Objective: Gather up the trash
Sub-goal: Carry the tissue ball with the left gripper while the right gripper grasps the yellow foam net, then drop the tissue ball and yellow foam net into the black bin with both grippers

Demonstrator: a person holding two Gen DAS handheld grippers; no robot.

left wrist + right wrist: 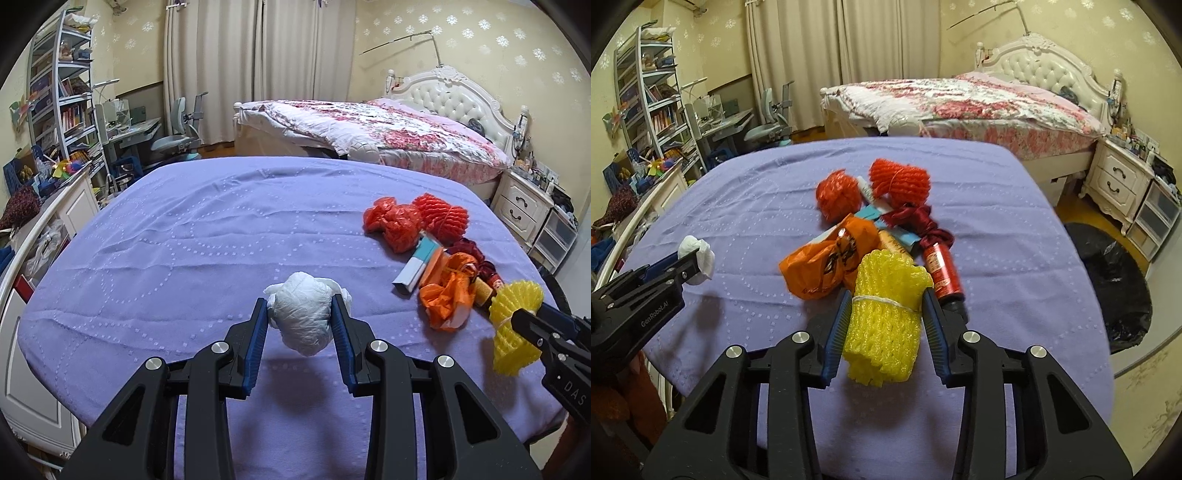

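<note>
My left gripper [300, 308] is shut on a white crumpled wad [303, 314] and holds it above the purple bedspread [184, 240]; the wad also shows in the right wrist view [698, 254]. My right gripper [886, 299] is shut on a yellow foam net roll [884, 317], lifted over the spread; the roll also shows in the left wrist view [513, 325]. A trash pile lies on the spread: an orange plastic bag [827, 262], a red can [942, 273], a red foam net [901, 181], a red crumpled bag [836, 195], a dark red ribbon [919, 221] and a teal-white box [417, 266].
A black trash bag [1112, 280] lies open on the floor at the right of the bed. A second bed with a floral quilt [960, 103] stands behind. White nightstands [1119, 177] are at the right; a bookshelf [62, 92] and desk chair [177, 136] at the left.
</note>
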